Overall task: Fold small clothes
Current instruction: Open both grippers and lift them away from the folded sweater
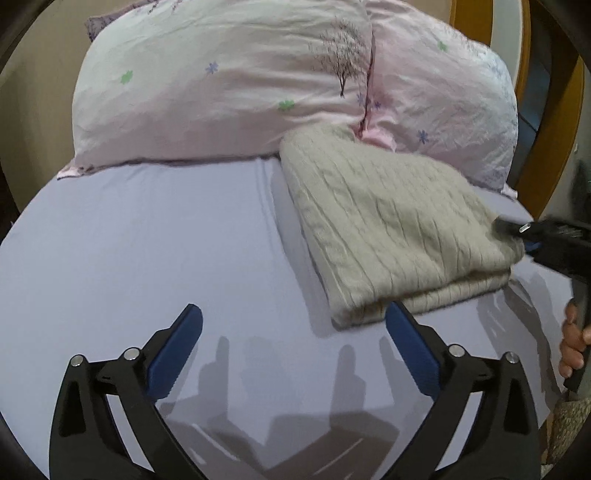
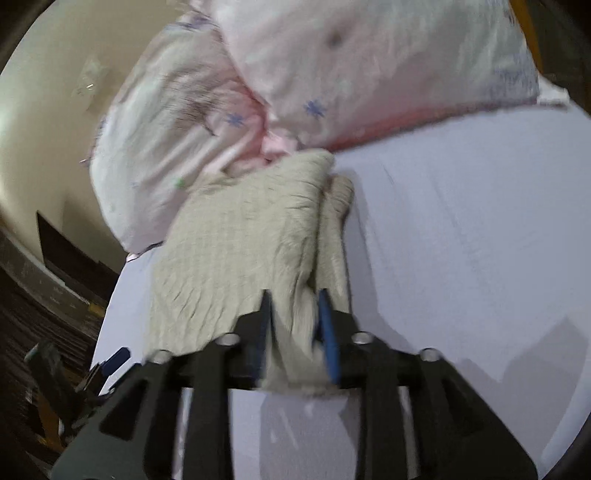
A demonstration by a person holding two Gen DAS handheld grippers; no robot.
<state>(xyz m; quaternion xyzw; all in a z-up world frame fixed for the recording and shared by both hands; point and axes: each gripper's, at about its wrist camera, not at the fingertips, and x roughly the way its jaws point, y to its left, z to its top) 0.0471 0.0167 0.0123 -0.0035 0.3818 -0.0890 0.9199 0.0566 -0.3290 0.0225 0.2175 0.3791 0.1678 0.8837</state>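
A beige cable-knit sweater [image 1: 391, 229] lies folded on the lavender bed sheet [image 1: 147, 240], its far end against the pillows. My left gripper [image 1: 293, 325] is open and empty, just in front of the sweater's near corner. My right gripper [image 2: 293, 314] is shut on the sweater's edge [image 2: 291, 332], with knit bunched between the blue pads. It also shows in the left wrist view [image 1: 517, 229] at the sweater's right edge. The right wrist view is blurred.
Two pink floral pillows [image 1: 221, 85] [image 1: 443, 99] lie at the head of the bed against a wooden headboard [image 1: 476, 18]. The bed's edge and dark floor [image 2: 44, 314] show at left in the right wrist view.
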